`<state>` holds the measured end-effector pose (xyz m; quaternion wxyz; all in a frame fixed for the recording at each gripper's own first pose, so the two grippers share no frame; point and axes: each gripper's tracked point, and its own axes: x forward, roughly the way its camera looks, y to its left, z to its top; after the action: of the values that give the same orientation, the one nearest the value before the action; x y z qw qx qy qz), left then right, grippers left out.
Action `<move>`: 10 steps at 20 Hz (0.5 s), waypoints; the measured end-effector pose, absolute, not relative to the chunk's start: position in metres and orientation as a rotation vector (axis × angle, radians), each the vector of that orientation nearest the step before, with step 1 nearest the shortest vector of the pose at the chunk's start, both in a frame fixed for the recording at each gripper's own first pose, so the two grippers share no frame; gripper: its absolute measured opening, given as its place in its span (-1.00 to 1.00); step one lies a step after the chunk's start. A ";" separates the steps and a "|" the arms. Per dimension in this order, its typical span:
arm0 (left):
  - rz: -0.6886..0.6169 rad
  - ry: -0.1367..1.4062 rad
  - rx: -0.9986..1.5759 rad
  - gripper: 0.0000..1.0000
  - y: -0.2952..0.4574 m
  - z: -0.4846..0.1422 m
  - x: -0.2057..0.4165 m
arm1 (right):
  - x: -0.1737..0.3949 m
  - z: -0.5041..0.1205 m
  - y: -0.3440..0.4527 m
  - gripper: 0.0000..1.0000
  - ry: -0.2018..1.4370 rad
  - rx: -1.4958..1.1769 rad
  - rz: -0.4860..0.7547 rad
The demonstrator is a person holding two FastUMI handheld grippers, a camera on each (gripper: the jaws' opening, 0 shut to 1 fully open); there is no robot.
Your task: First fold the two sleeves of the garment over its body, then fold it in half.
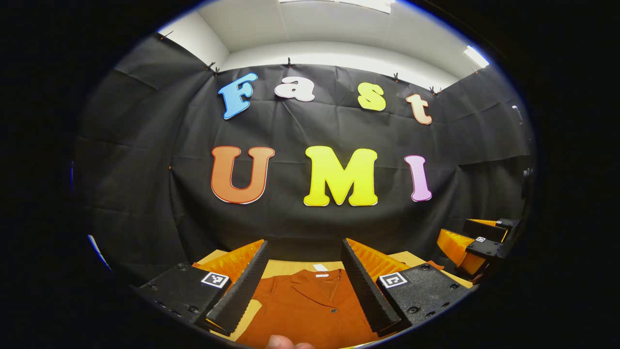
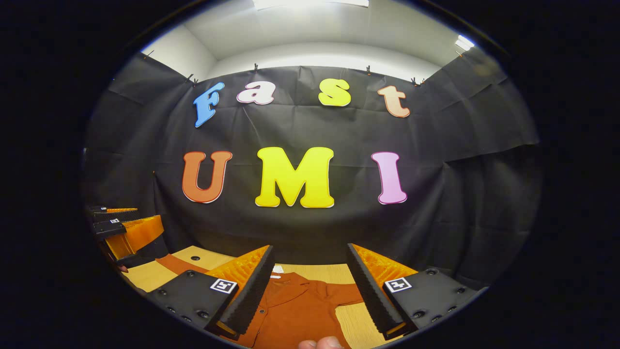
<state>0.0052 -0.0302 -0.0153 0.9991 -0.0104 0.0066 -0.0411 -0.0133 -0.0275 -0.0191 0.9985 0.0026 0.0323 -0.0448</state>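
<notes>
Garment (image 1: 310, 305): a rust-orange buttoned shirt, lying flat on the wooden table (image 1: 286, 265), collar toward the wall, sleeves spread outward and not yet folded, so I judge the task barely begun. I hold my left gripper (image 1: 305, 283) above its chest, jaws spread wide with nothing between them; my right gripper (image 2: 310, 291) hangs likewise agape over the shirt's right side. My worry: pinching two layers at a sleeve (image 2: 346, 292) would drag the body and wrinkle the fold.
</notes>
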 end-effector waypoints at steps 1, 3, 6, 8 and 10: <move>-0.084 0.012 -0.021 0.93 -0.031 -0.015 0.005 | -0.014 -0.019 -0.026 0.86 0.066 0.005 -0.091; -0.087 0.012 -0.022 0.93 -0.032 -0.015 0.006 | -0.018 -0.019 -0.025 0.89 0.065 -0.004 -0.089; -0.090 0.020 -0.030 0.93 -0.033 -0.018 0.009 | -0.021 -0.022 -0.028 0.89 0.073 -0.009 -0.088; -0.089 0.019 -0.038 0.93 -0.035 -0.018 0.010 | -0.021 -0.023 -0.032 0.87 0.081 -0.007 -0.094; -0.091 0.021 -0.039 0.93 -0.038 -0.020 0.009 | -0.021 -0.020 -0.035 0.89 0.076 0.005 -0.108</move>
<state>0.0091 -0.0375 -0.0201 0.9987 -0.0197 0.0104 -0.0453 -0.0213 -0.0355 -0.0201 0.9978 0.0023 0.0381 -0.0538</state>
